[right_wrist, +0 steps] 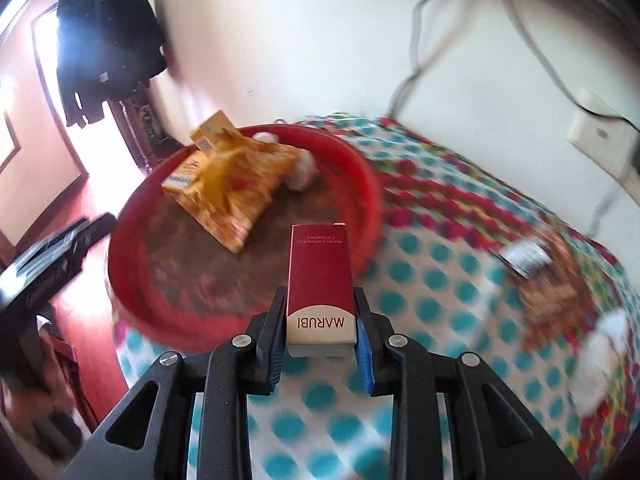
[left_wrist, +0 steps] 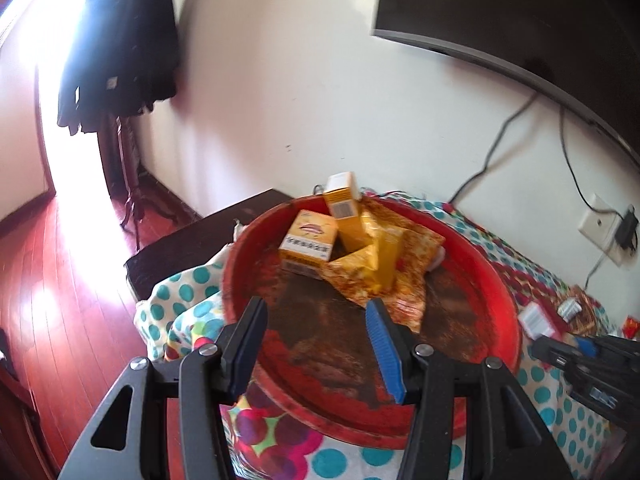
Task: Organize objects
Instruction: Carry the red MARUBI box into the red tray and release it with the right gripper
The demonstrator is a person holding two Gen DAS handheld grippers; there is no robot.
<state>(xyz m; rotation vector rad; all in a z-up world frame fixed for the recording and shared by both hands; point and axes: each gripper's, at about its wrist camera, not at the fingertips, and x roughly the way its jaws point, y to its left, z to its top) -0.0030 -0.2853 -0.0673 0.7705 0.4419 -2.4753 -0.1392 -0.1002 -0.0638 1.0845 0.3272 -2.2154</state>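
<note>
A round red tray rests on a polka-dot cloth and holds yellow boxes and an orange snack bag. My left gripper hovers over the tray's near side, open, with nothing between its fingers. The right wrist view shows my right gripper shut on a dark red MARUBI box, held above the near rim of the red tray. Inside it lie the orange snack bag, a yellow box and a white wad. The right gripper's body shows at the right edge of the left wrist view.
On the polka-dot cloth, to the right, lie a small white packet and a brown wrapper. Cables hang down the white wall to a socket. Dark clothes hang on a stand at left over red wooden floor.
</note>
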